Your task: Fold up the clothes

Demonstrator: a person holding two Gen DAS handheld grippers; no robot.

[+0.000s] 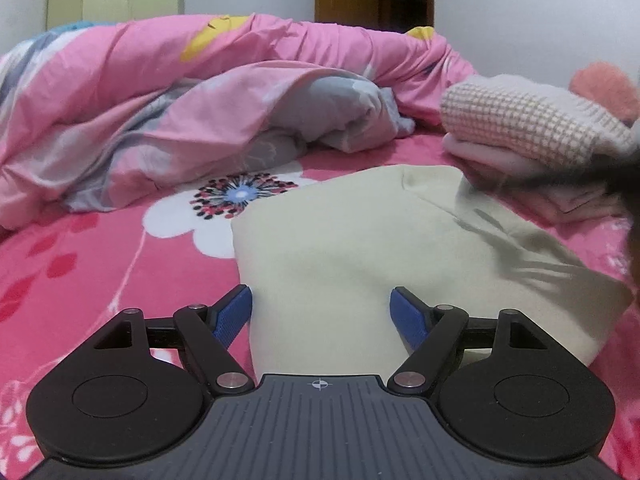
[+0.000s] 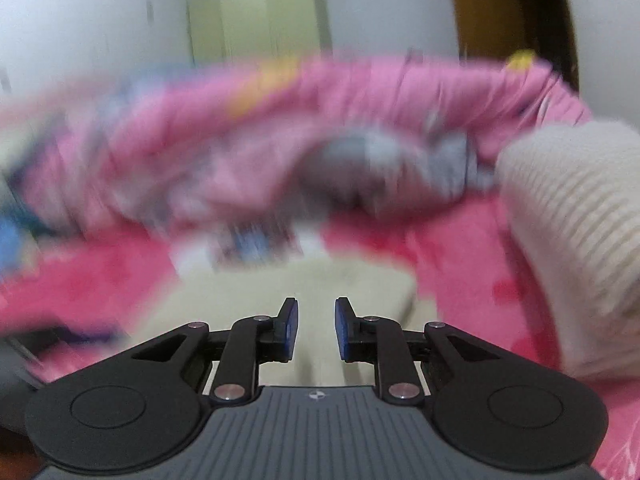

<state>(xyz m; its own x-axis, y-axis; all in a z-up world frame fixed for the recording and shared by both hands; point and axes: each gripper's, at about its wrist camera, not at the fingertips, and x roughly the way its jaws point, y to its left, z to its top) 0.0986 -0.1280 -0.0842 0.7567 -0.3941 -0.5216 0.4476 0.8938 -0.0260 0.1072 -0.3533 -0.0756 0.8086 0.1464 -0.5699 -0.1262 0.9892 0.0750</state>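
Cream garment [image 1: 360,248]: folded, lying flat on the pink floral bedsheet [image 1: 92,264], before both grippers; left gripper [image 1: 321,312]: jaws wide apart, nothing between the pads, poised over the garment's near edge; right gripper [image 2: 317,330]: jaws parted by a narrow gap, empty, view blurred; folded waffle-knit stack [image 1: 532,128]: just beside the garment's far right corner; rumpled pink duvet [image 1: 200,92]: behind.

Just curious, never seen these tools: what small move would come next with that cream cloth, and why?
Probably close the left gripper on the near edge of the cream cloth: its jaws stand wide with the cloth lying between them, ungripped, while the right gripper holds nothing.
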